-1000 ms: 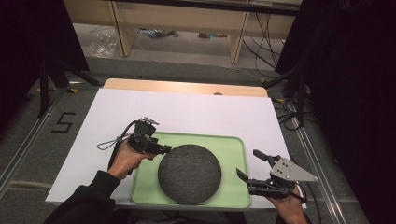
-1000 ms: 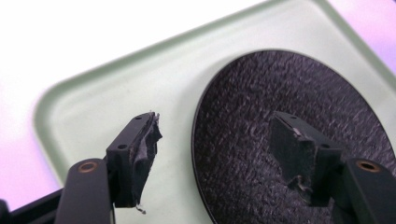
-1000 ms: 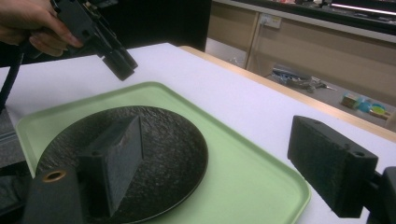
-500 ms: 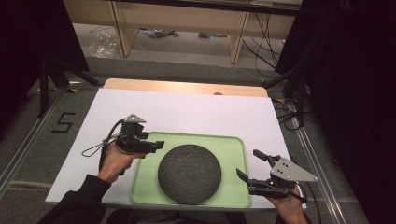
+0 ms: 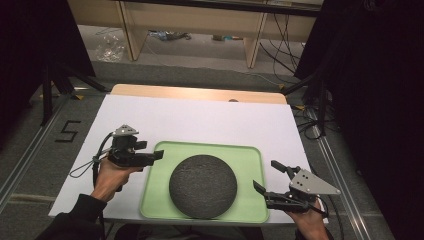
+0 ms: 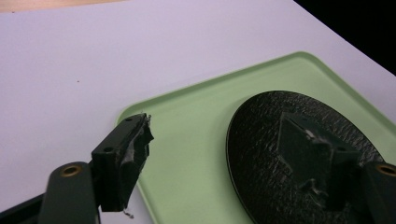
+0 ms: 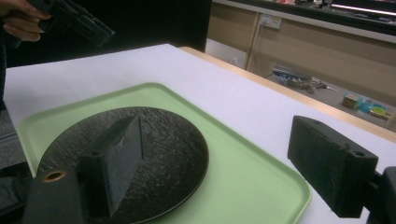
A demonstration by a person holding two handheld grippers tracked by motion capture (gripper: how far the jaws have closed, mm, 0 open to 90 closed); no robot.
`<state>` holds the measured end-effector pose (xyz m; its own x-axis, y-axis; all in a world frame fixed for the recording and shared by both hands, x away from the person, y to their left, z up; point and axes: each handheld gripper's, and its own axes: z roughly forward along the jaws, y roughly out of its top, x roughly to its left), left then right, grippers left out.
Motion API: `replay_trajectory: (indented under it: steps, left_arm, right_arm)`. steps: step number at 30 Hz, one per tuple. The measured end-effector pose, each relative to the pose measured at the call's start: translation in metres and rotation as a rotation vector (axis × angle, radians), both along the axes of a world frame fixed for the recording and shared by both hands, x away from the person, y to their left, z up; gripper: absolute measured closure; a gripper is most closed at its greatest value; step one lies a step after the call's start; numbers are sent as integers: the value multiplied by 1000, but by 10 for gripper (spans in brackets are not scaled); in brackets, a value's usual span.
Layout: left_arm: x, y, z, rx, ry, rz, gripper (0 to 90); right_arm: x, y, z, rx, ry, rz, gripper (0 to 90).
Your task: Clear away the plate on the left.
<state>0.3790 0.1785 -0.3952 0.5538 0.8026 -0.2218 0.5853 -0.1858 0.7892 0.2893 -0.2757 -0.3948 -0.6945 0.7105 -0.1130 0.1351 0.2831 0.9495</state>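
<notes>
**Dark plate on green tray, both grippers clear of it**

The dark round plate (image 5: 202, 186) lies flat on the green tray (image 5: 250, 155), a little toward the tray's near edge; the tray rests on the white surface (image 5: 200, 120).

Left gripper (image 5: 156, 156) hovers at the tray's left rim — its jaws have just been opening and now stand wide, nothing between them. In the left gripper view the plate sits beyond the jaws, untouched.

Right gripper (image 5: 267, 177) is held at the tray's right near corner — jaws spread wide, empty, apart from the plate.
</notes>
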Motion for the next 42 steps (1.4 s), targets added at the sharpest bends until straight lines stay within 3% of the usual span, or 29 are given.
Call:
replay_trajectory:
  steps: [5, 9, 15, 24, 42]
  left_arm:
    - [-6, 4, -1, -4, -18, 6, 245]
    - [-12, 6, -2, -32, -31, 34, 245]
    - [-23, 11, 0, -29, -78, 31, 243]
    - [-41, 14, 0, -23, -107, 22, 224]
    - [-83, 0, -3, -12, -191, 10, 208]
  right_arm:
    - [0, 0, 0, 1, 1, -1, 193]
    - [0, -1, 0, -3, 4, 0, 192]
    - [0, 0, 0, 1, 1, -1, 192]
    - [0, 0, 0, 1, 0, 2, 192]
    - [0, 0, 1, -2, 2, 6, 192]
